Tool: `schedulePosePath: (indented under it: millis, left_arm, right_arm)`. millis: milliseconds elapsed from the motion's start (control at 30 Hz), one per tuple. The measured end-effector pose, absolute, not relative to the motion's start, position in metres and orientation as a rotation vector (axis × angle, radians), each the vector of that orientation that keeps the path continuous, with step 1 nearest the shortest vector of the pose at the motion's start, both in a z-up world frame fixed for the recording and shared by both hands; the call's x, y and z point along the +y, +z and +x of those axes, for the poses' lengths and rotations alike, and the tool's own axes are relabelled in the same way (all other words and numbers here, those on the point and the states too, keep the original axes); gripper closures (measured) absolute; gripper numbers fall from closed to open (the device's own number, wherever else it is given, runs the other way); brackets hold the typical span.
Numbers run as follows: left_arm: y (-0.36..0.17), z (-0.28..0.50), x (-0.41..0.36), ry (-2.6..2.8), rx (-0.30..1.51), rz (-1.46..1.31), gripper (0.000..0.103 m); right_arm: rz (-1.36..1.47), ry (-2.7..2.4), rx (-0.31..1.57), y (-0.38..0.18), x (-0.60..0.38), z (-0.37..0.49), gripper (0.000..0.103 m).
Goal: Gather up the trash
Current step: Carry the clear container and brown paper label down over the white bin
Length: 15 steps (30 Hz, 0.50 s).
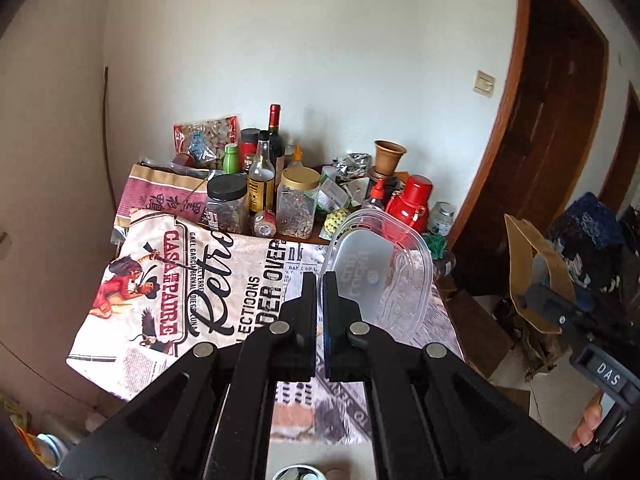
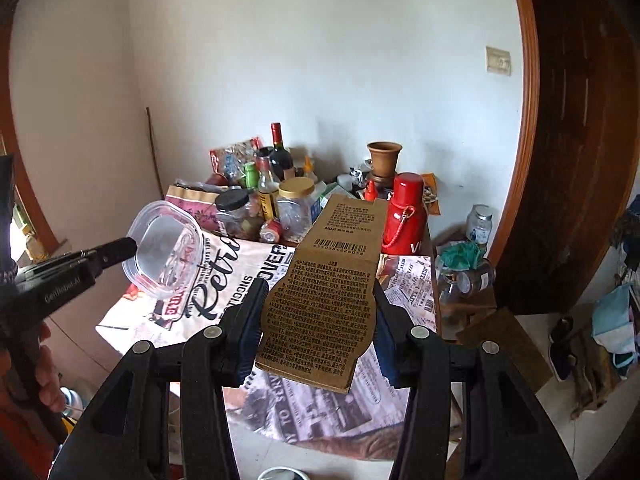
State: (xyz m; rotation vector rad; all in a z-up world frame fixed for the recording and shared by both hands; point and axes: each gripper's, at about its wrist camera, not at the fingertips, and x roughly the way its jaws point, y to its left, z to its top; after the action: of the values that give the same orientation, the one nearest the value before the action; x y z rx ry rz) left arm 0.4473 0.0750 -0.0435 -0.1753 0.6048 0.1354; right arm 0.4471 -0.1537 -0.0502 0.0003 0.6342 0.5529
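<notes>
Soft, even daylight fills both views, and the white wall [image 1: 320, 40] reads bright without harsh glare. A washed-out bright patch at the left edge of the right wrist view suggests a window there. Shadows behind the bottles are faint. Fisheye distortion bows the door frame [image 2: 528, 120] and darkens the corners. Focus is fairly sharp at centre, softer toward the rims.

We saw a clear, glossy plastic container [image 1: 384, 268], thin and smooth, in the left claw [image 1: 319, 284] of matt black plastic. The right claw [image 2: 318, 300] held matt brown cardboard packaging [image 2: 332, 300], printed in black. A printed cloth [image 1: 208, 280] covered the bench, and the red flask [image 2: 406, 212] shone glossy.
</notes>
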Motion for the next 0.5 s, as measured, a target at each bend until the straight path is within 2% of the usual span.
schedulePosePath:
  millis: [267,500]
  left_arm:
    - [-0.044,0.373,0.081,0.064,0.580,-0.132,0.102]
    - [-0.065,0.288,0.103,0.021,0.609,-0.121,0.102]
  right_arm:
    - [0.013,0.484,0.627,-0.051,-0.141,0.368,0.058]
    - [0.029,0.450,0.671,-0.070,-0.124,0.281,0.058]
